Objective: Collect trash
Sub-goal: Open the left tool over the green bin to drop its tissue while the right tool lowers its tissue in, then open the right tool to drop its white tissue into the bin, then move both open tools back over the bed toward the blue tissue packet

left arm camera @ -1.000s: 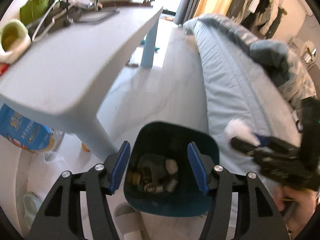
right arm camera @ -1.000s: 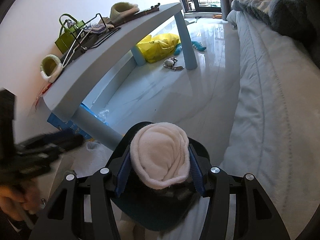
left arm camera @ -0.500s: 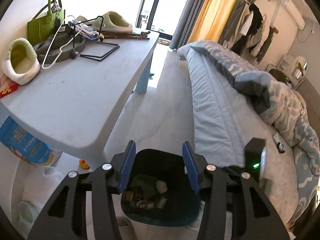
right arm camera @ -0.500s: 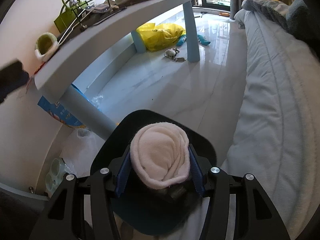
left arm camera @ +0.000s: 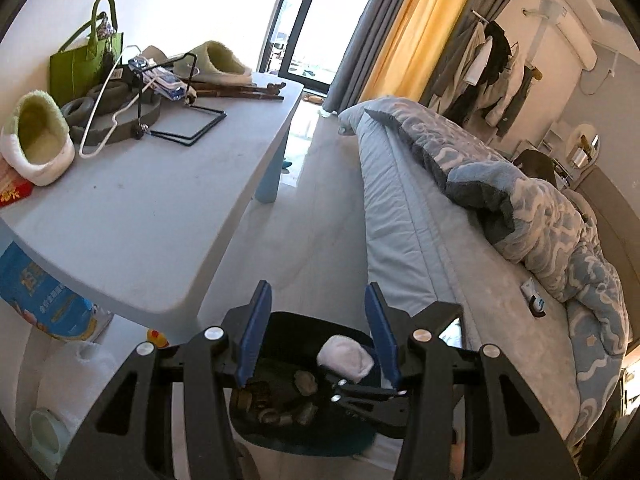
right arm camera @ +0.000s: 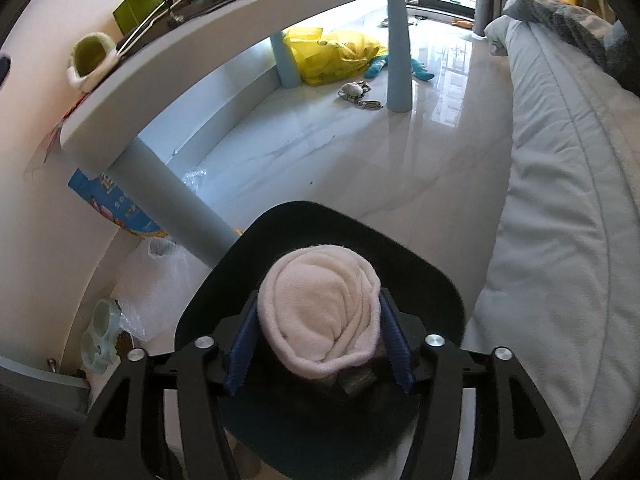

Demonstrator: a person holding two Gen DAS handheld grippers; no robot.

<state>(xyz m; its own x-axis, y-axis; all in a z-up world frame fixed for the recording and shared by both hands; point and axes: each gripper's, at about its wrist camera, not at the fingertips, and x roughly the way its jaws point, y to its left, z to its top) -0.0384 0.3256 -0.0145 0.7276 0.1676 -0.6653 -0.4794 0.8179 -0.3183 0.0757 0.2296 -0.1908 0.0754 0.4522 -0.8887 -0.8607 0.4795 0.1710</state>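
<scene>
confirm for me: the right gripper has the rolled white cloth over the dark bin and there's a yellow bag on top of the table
Not quite. The right gripper does have the rolled white cloth between its jaws, which have just been opening, over the dark bin. But the yellow bag lies on the floor under the table, not on top; the right wrist view shows it.

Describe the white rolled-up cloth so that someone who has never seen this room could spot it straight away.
Find the bed, then the dark bin on the floor beside it. The white rolled cloth sits over the bin's mouth, between the right gripper fingers. It is the only pale, soft thing there; the trash below is small and dark.
</scene>
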